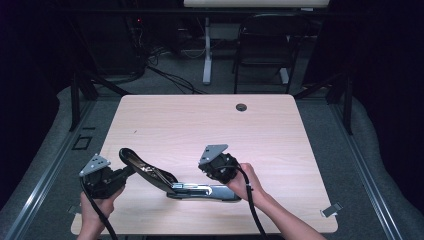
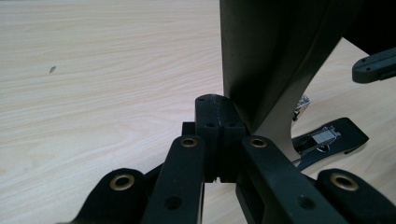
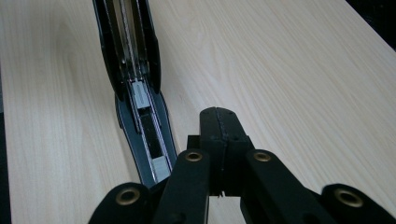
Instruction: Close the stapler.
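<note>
1. Stapler [image 1: 172, 182], black and silver, lies swung open on the near part of the wooden table [image 1: 200, 125], between the two hands.
2. Its silver base lies flat along the near edge, running left to right, with the staple channel facing up.
3. Its black top arm rises from the hinge and slants up toward the left and a little farther away, ending in a rounded tip.
4. In the high view the left gripper [image 1: 120, 176] sits at the near left, just beside the raised arm; whether it touches the arm cannot be told there.
5. In the left gripper view its jaws meet tip to tip with nothing between them, and the stapler's dark arm [image 2: 266, 60] stands right beside the tips.
6. The right gripper [image 1: 220, 170] is at the right end of the stapler, above the silver base, held in the person's right hand [image 1: 245, 182].
7. In the right gripper view its jaws are also pressed together and hold nothing; the open stapler [image 3: 140, 107] stretches away just to the left of them, its channel and feed spring showing.
8. A small round grommet [image 1: 241, 107] sits in the table near the far edge, well apart from the stapler.
</note>
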Tool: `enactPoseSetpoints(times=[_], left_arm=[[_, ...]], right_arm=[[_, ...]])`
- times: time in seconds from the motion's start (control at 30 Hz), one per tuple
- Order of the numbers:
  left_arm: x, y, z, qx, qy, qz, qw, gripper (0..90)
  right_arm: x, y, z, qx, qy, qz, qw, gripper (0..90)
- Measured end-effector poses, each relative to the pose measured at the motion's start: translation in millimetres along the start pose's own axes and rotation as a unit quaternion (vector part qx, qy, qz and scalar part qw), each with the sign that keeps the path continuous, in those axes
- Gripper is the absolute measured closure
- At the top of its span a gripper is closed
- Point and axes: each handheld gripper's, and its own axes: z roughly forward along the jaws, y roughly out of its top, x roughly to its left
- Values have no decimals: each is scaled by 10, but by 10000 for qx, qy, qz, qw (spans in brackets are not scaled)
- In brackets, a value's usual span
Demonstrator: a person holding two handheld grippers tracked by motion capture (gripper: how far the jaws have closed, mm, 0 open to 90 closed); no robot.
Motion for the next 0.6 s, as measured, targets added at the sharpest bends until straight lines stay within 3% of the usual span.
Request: enactPoseSetpoints(times=[0.17,0.6], left_arm=[[-80,34,52,-106,-36,111,9999,900],[-191,100,150,20,-162,289,9994,900]], right_arm=[[34,35,34,-76,53,9,10000,900],[75,129,3,-244,144,48,9996,900]])
